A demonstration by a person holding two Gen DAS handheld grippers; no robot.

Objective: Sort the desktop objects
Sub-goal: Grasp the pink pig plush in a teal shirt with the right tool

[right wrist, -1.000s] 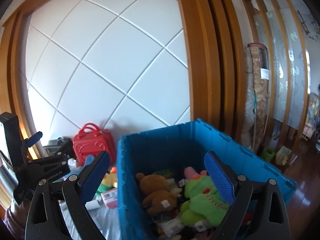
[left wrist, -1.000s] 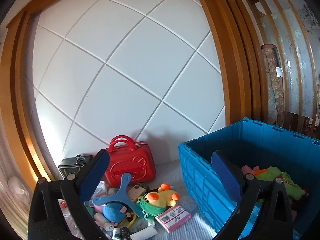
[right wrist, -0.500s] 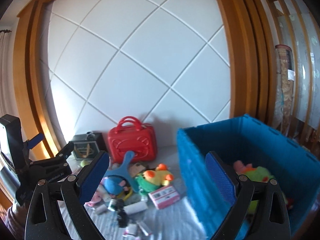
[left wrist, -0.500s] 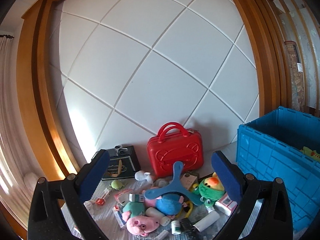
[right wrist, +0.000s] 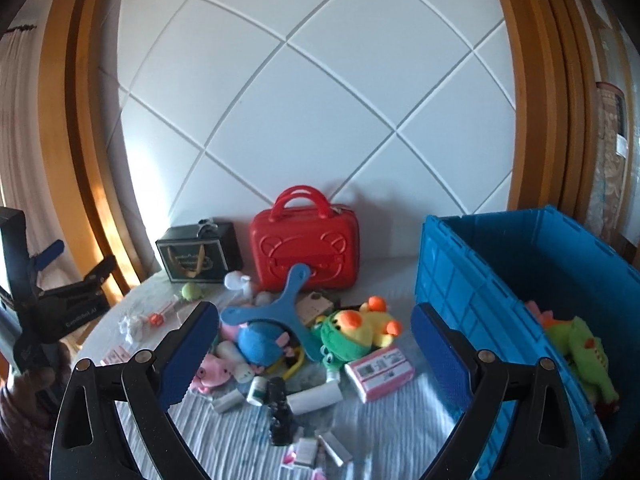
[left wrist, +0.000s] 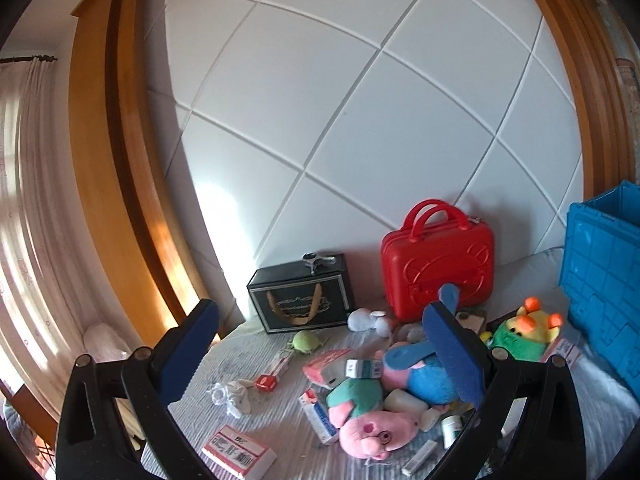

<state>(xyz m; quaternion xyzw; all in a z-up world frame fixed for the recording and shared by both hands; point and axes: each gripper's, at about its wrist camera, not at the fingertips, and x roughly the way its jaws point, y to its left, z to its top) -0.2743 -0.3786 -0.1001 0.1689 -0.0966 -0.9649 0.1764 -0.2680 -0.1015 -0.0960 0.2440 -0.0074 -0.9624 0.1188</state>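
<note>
Both tools hang above the clutter with nothing held: the left gripper (left wrist: 320,344) has its blue-padded jaws spread wide over the left half of the pile, and the right gripper (right wrist: 316,340) is spread just as wide over the middle. The loose things lie heaped on the grey ribbed table cover (right wrist: 240,432), in front of the red hard-shell toy suitcase (right wrist: 306,248) and the black gift box with gold ribbon (right wrist: 198,254); the big blue plastic crate (right wrist: 460,276) stands at the right, already holding a green plush dinosaur (right wrist: 580,344). The step in hand looks like choosing the next piece. A sound choice for the right gripper is the green-and-yellow plush duck (right wrist: 356,330), which lies nearest the crate: come down over its soft body, close across the middle, and lift clear of the blue three-armed plastic boomerang (right wrist: 280,308) touching it, so that nothing else is dragged along.
</note>
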